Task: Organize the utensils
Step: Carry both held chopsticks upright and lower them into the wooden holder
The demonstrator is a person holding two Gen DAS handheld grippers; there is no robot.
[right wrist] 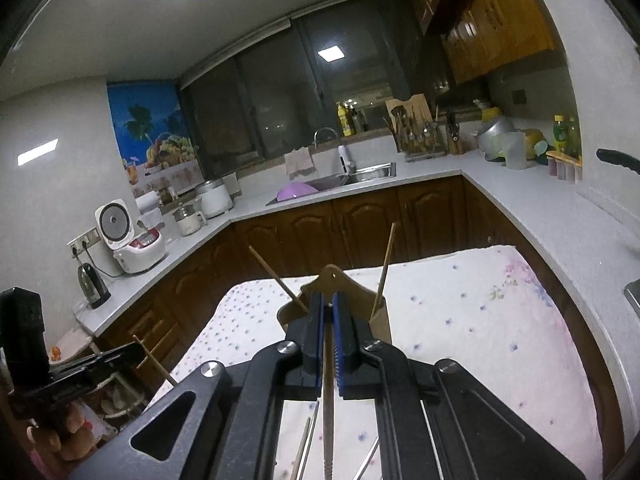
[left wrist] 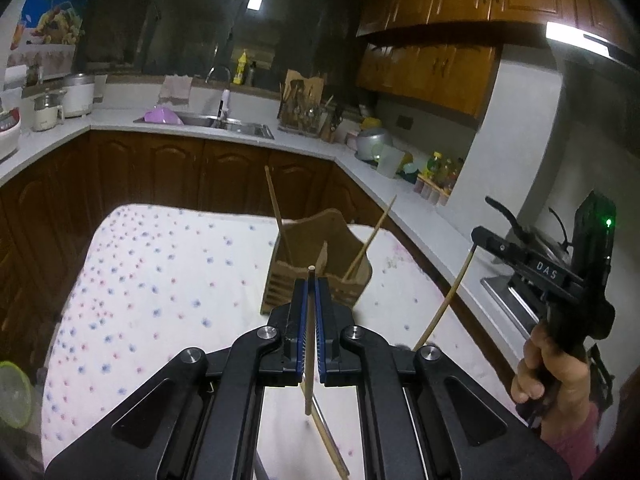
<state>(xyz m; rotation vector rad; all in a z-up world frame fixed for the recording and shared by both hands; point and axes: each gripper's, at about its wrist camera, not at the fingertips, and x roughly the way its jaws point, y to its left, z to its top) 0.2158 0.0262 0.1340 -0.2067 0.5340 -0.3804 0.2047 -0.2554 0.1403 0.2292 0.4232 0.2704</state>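
A wooden utensil holder stands on the flowered tablecloth, with two wooden chopsticks leaning out of its compartments. My left gripper is shut on a wooden chopstick, held in the air just in front of the holder. To the right, my right gripper is shut on another chopstick that slants down. In the right wrist view the right gripper pinches its chopstick before the holder; the left gripper shows at the left.
More utensils lie on the cloth under the grippers: a wooden chopstick and thin metal ones. An L-shaped counter with a sink, a utensil rack and rice cookers runs behind and to the right.
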